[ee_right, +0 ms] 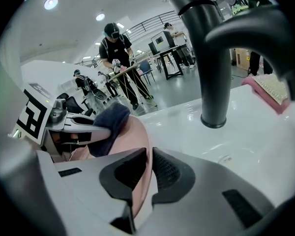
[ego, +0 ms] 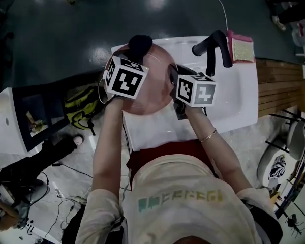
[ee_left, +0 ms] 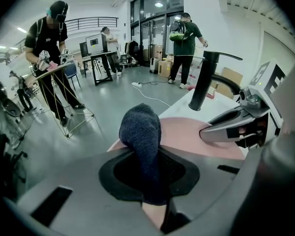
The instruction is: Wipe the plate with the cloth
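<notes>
A pink plate [ego: 152, 80] is held tilted over the white sink [ego: 239, 93]. My right gripper [ee_right: 148, 173] is shut on the plate's rim [ee_right: 143, 166], at the plate's right side in the head view [ego: 175, 88]. My left gripper [ee_left: 150, 173] is shut on a dark blue cloth [ee_left: 142, 141], which sticks out past the jaws. The cloth [ego: 140, 46] lies against the plate's far edge in the head view. In the right gripper view the cloth [ee_right: 109, 124] presses on the plate's face [ee_right: 132, 136].
A black faucet [ego: 213, 47] rises at the back of the sink, close to the right gripper. A pink sponge [ego: 241, 47] lies beyond it. A wooden counter [ego: 282, 88] is at the right. Several people [ee_left: 49, 38] stand in the room behind.
</notes>
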Action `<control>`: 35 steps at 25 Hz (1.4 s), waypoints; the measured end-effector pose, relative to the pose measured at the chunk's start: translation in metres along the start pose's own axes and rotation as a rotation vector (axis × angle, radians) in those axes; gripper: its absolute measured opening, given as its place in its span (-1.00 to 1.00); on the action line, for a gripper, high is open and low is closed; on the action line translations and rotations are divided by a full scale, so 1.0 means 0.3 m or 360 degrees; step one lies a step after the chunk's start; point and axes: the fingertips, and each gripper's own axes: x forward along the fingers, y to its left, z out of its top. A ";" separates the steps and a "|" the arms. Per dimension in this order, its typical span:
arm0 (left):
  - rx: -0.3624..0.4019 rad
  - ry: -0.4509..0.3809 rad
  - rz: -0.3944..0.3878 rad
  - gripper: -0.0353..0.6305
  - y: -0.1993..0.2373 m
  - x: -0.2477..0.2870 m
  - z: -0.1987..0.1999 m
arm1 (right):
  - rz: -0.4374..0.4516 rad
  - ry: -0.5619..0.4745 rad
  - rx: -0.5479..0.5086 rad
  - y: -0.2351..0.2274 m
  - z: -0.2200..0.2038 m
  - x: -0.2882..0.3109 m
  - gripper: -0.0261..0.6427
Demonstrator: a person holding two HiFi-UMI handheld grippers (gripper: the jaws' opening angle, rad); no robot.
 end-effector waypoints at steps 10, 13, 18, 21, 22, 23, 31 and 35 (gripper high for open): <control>-0.0099 0.0008 0.0130 -0.65 0.106 -0.073 -0.088 | -0.0008 -0.0014 -0.0017 0.006 -0.005 0.005 -0.74; -0.0150 -0.0003 0.0158 -0.65 0.133 -0.119 -0.119 | -0.0024 -0.0013 -0.0014 0.007 -0.008 0.002 -0.74; -0.0180 -0.0037 0.0163 -0.65 0.109 -0.197 -0.130 | -0.0043 -0.0026 0.0002 0.003 -0.004 0.001 -0.74; -0.0256 -0.0106 0.0019 -0.65 0.019 -0.208 -0.102 | -0.0051 -0.0030 0.0005 0.001 -0.007 -0.003 -0.74; -0.0266 -0.0122 -0.0037 -0.65 -0.020 -0.204 -0.088 | -0.0053 -0.0030 0.0005 0.001 -0.010 -0.004 -0.74; -0.0265 -0.0131 -0.0091 -0.65 -0.061 -0.197 -0.074 | -0.0053 -0.0031 0.0004 0.001 -0.012 -0.005 -0.73; -0.0139 -0.0035 -0.0405 -0.65 -0.331 -0.087 -0.005 | -0.0052 -0.0037 0.0009 -0.002 -0.008 -0.012 -0.74; -0.0095 0.0035 -0.0422 -0.65 -0.359 -0.040 -0.021 | -0.0050 -0.0037 0.0010 0.001 -0.011 -0.006 -0.74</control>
